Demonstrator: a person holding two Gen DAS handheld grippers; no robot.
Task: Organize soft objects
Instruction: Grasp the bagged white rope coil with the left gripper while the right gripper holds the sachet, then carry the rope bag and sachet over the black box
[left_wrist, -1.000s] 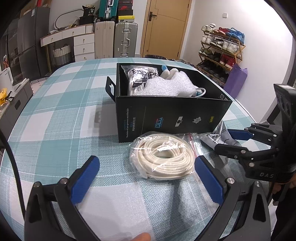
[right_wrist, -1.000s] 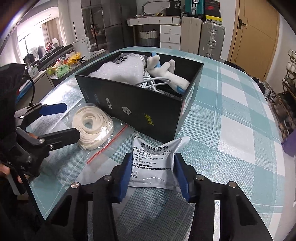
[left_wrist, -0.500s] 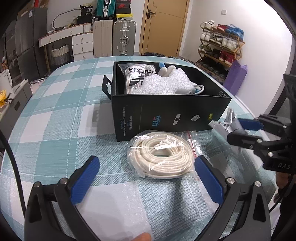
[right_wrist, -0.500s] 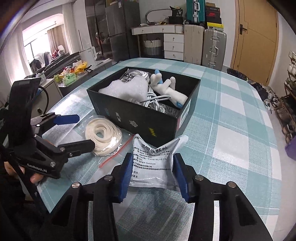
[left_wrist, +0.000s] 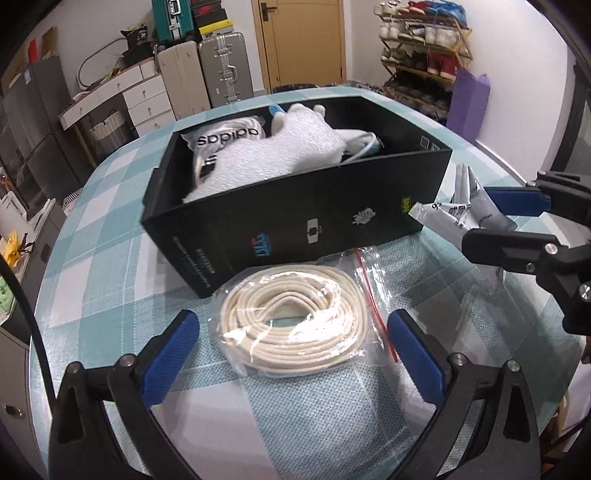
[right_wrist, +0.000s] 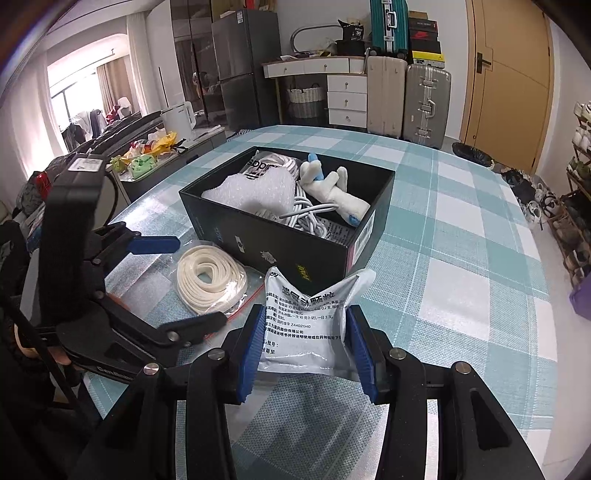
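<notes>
Two views: left wrist first, then right wrist.
Left wrist, left gripper (left_wrist: 291, 343): its blue-padded tongs are spread wide on either side of the bagged coil of white cord (left_wrist: 291, 325), pads clear of the bag.
Left wrist, cord: it lies in a clear zip bag on the checked tablecloth (left_wrist: 110, 229), just in front of the black box (left_wrist: 295, 218).
Left wrist, change: the box now sits tilted in the picture and the coil lies closer between the pads than a second ago.
Left wrist, right gripper (left_wrist: 491, 221): at the right edge, pinching the grey sachet (left_wrist: 454, 218) beside the box's near corner, higher against the box than before.
Right wrist, right gripper (right_wrist: 304, 349): tongs pressed onto both side edges of the grey sachet (right_wrist: 304, 325), which buckles upward between them.
Right wrist, change: the sachet is held as before; table and box look further below.
Right wrist, box (right_wrist: 291, 240): holds bubble wrap, white cables and a plush toy (right_wrist: 332, 192).
Right wrist, left gripper (right_wrist: 177, 280): spread around the cord coil (right_wrist: 207, 280).
</notes>
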